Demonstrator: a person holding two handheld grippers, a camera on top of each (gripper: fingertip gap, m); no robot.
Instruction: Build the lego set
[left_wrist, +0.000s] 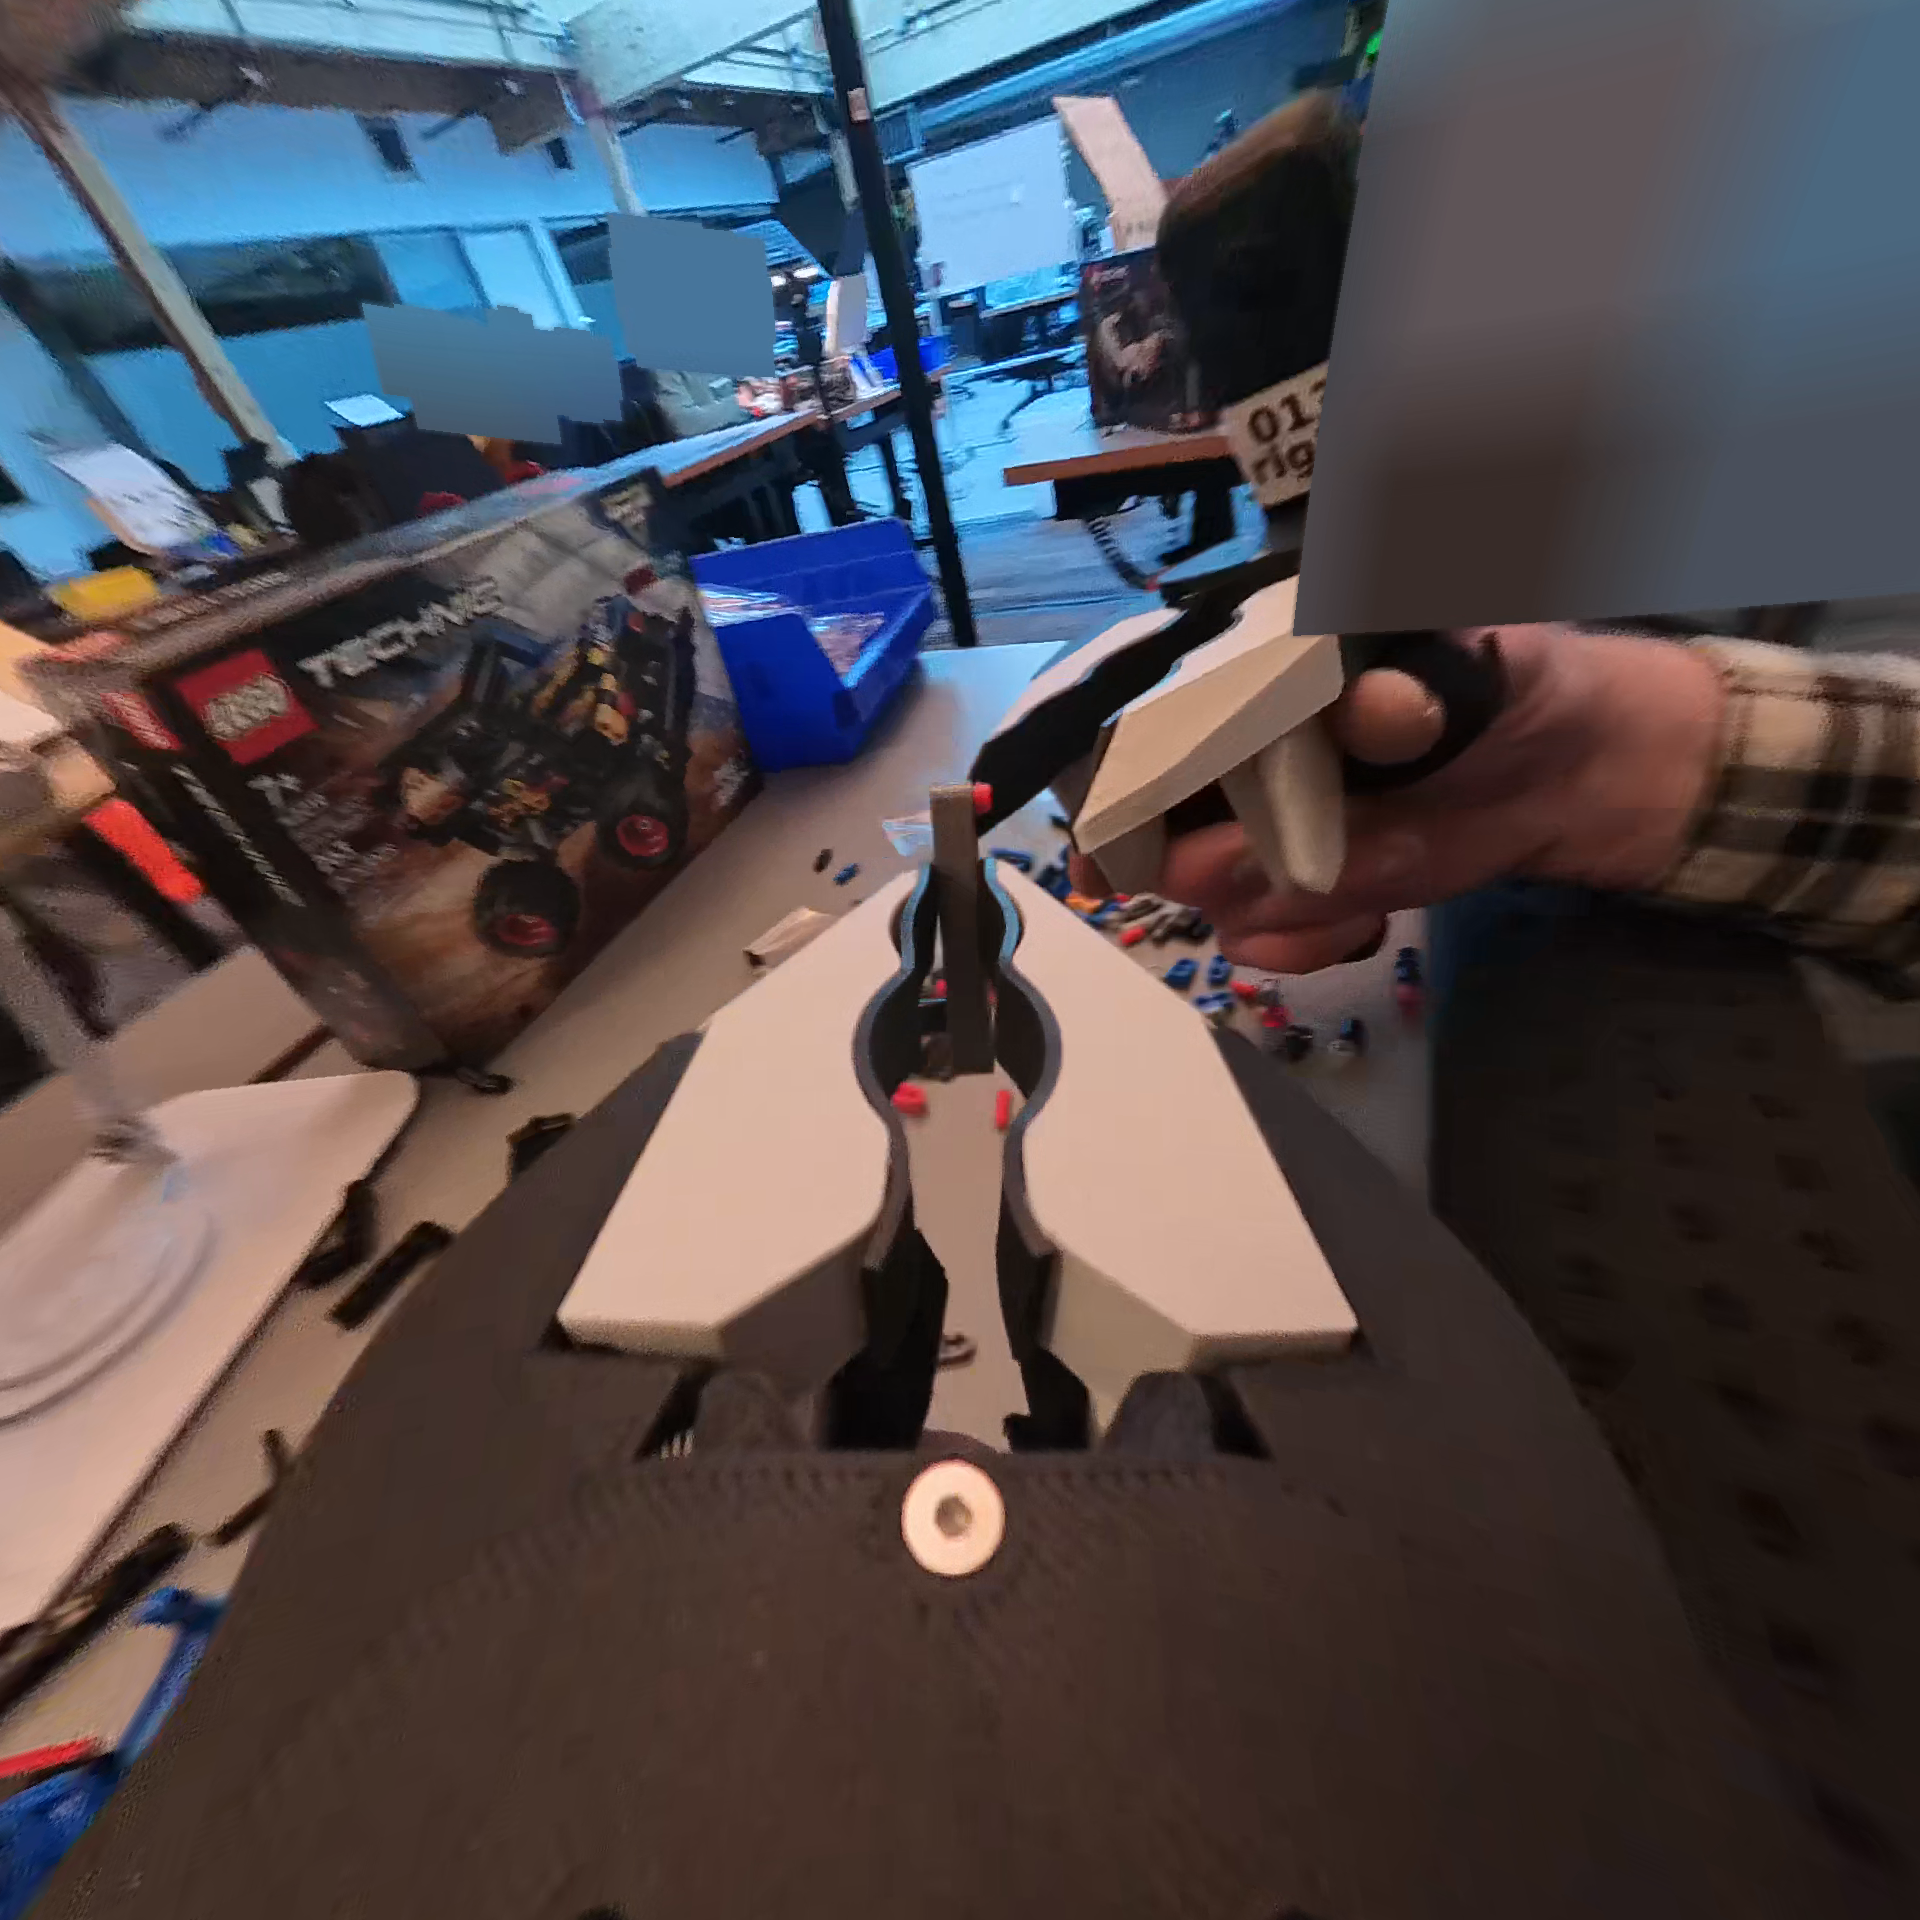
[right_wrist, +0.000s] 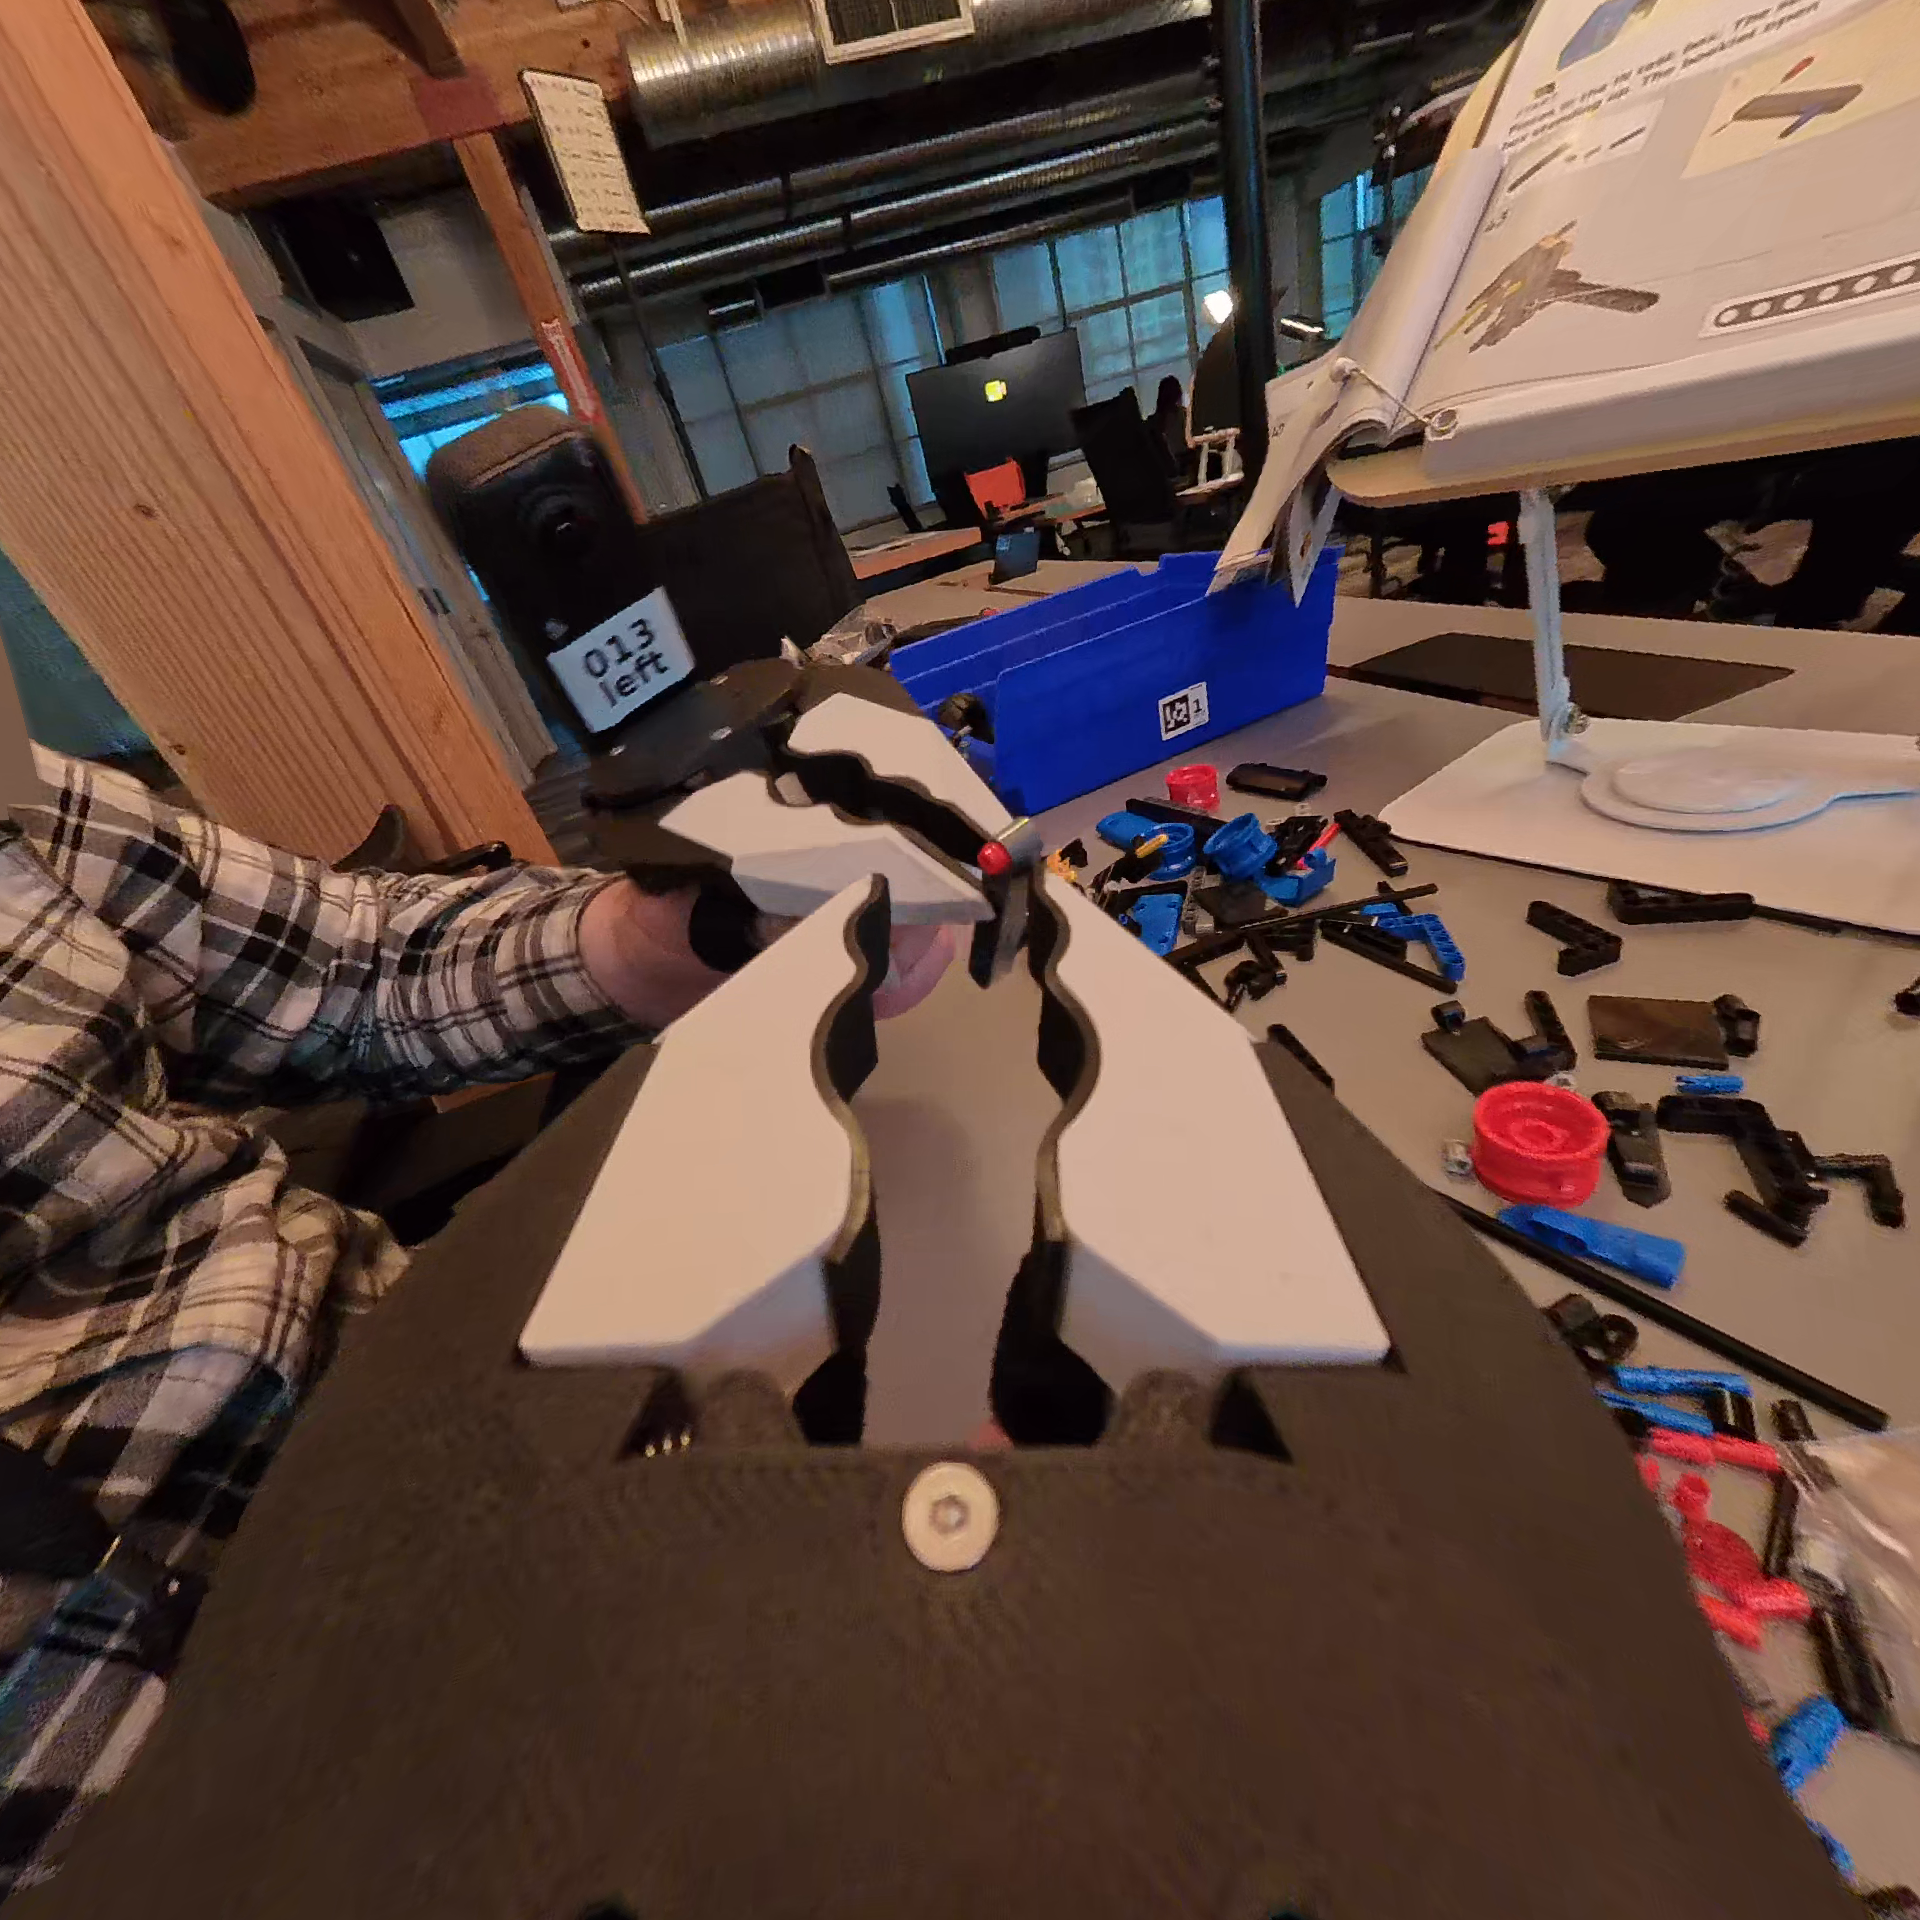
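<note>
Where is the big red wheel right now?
The red wheel lies on the grey table at the right of the right wrist view, among loose black pieces, just above a blue piece.

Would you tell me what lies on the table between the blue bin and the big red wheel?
In the right wrist view, a scatter of loose blue and black pieces lies between the blue bin and the red wheel.

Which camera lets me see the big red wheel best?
The right wrist view. The round red plastic wheel lies unobstructed on the grey table, among black and blue pieces. The left wrist view shows only small scattered pieces there; no red wheel can be made out.
</note>
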